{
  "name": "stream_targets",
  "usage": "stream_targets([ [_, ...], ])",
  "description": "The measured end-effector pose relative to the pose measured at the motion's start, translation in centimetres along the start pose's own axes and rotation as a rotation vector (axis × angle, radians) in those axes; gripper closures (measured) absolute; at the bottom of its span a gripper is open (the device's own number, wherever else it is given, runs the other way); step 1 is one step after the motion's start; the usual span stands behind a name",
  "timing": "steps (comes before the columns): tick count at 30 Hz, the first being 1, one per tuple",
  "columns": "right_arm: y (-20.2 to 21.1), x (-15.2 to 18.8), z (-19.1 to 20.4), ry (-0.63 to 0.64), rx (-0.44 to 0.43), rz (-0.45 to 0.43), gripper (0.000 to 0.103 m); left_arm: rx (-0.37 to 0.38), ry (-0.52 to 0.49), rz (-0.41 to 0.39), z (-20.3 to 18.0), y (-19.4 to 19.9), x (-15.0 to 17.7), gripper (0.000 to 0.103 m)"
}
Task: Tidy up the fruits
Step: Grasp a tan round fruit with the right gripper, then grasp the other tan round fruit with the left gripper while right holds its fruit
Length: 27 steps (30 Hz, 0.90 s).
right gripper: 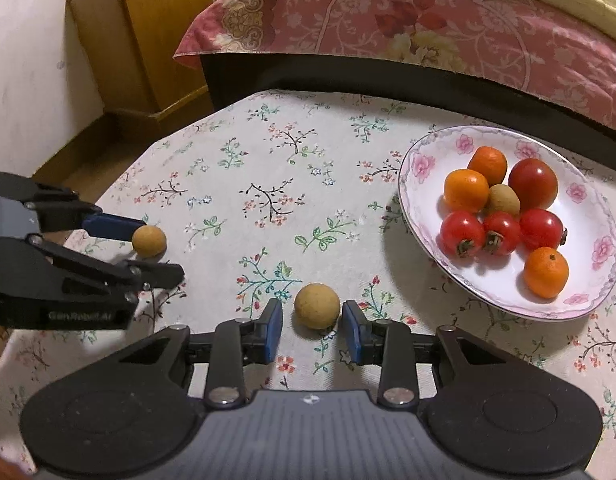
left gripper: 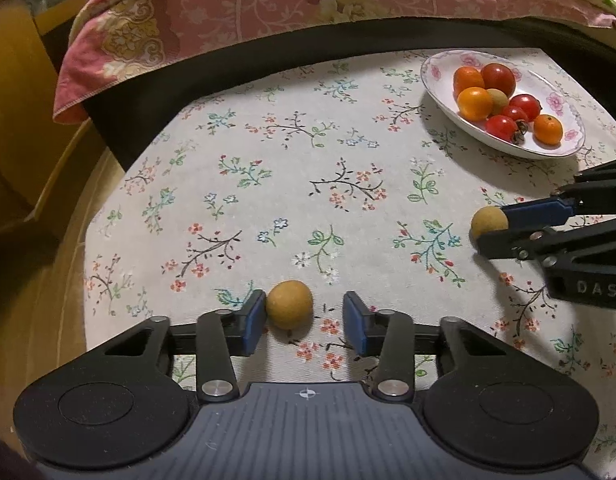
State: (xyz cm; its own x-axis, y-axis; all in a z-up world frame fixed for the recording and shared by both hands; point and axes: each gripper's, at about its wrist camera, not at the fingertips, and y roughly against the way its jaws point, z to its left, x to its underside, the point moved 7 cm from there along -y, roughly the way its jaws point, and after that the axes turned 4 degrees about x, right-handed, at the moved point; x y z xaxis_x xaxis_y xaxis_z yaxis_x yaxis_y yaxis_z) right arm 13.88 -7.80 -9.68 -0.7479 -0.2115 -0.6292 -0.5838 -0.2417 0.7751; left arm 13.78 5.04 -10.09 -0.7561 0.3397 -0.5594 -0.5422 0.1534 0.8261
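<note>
Two small tan round fruits lie on the floral tablecloth. My left gripper [left gripper: 304,322] is open around one tan fruit [left gripper: 289,309], which touches the left pad; the right pad stands apart. This gripper also shows in the right wrist view [right gripper: 156,246] with its fruit [right gripper: 149,241]. My right gripper [right gripper: 311,330] is open around the other tan fruit [right gripper: 317,306], which sits close to the right pad. It also shows in the left wrist view [left gripper: 489,226] with its fruit [left gripper: 488,221]. A white oval plate [right gripper: 427,236] holds oranges, red persimmons and a tan fruit.
The plate also shows at the back right in the left wrist view [left gripper: 435,80]. A bed with a pink floral quilt [right gripper: 407,20] runs along the table's far side. A wooden cabinet [right gripper: 148,32] stands at the far left. The table edge [left gripper: 104,200] falls off on the left.
</note>
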Motion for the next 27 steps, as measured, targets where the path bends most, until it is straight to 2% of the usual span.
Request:
stream_targets([
  [2,0.0,0.0,-0.2,-0.009,0.003,0.004,0.077,-0.001,0.003,0.0,0.1,0.1,0.0,0.06],
  [4,0.1,0.0,-0.4,-0.014,0.002,0.009,0.077,-0.004,-0.001,-0.002,0.1,0.3,0.0,0.065],
  [8,0.6,0.1,-0.3,-0.006,0.002,0.013,0.078,0.014,-0.01,-0.012,-0.4,1.0,0.0,0.068],
  [14,2.1,0.0,0.0,0.007,0.002,0.003,0.078,0.049,-0.037,-0.033,-1.6,2.0,-0.3,0.068],
  [23,4.1,1.1,-0.7,-0.007,0.026,0.019,0.078,0.033,-0.022,0.012,-0.7,0.4,0.4,0.064],
  [27,4.4,1.2,-0.6,-0.018,0.017,0.018,0.078,0.031,-0.024,0.003,-0.8,0.5,0.3,0.064],
])
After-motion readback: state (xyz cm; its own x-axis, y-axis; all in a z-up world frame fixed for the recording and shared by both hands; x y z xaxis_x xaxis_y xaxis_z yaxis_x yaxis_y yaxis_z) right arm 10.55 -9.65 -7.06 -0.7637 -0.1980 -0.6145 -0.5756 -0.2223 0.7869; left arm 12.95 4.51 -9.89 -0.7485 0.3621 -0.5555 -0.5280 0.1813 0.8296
